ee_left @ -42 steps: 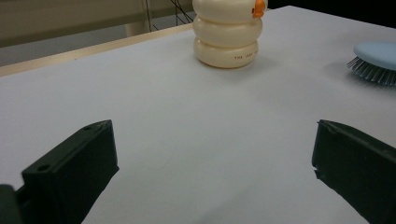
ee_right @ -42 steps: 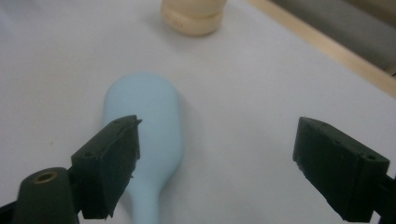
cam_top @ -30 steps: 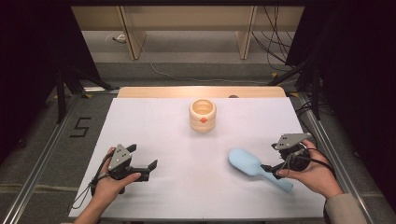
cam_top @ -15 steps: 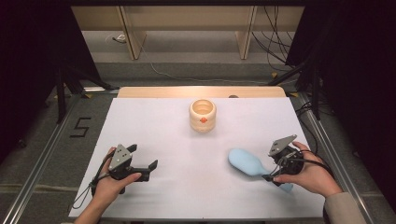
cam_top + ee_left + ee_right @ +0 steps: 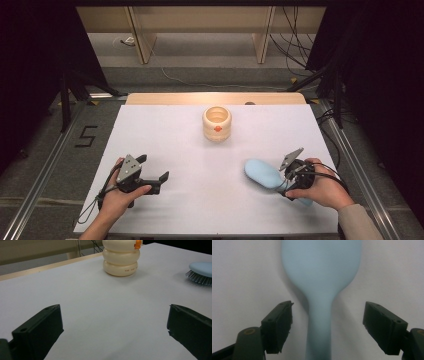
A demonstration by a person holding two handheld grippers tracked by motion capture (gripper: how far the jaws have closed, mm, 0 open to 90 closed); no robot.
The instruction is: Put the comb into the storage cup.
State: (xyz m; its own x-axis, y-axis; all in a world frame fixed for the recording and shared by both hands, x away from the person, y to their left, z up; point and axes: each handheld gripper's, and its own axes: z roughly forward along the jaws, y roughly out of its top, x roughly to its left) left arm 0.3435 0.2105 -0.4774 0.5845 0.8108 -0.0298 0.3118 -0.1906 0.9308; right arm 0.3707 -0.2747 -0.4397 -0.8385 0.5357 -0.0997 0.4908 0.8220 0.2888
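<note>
Right gripper point(image 5: 286, 186) sits low over the handle of the pale blue hairbrush point(image 5: 265, 173) at the right of the white table point(image 5: 165, 125) in the high view, with the person's right hand point(image 5: 320, 190) wrapped around its body; from this height it is hard to tell whether the jaws touch the handle. Its jaws have just been closing, with the handle between them. The left gripper point(image 5: 162, 182) rests near the table's front left in the left hand point(image 5: 117, 197), well apart from the brush. A cream ringed pot point(image 5: 217, 123) with an orange mark stands toward the far middle of the table.

From the left gripper view, the left gripper's point(image 5: 113, 332) jaws stand wide apart with bare table between them. The pot point(image 5: 121, 258) is ahead, and the brush head point(image 5: 200, 272) lies bristles down at the right edge.

Looking along the right gripper point(image 5: 327, 326) in its own view, the brush point(image 5: 320, 277) lies straight ahead, its handle running down between the two jaws. A clear gap shows on each side of the handle, so the pads are not pressing on it.
</note>
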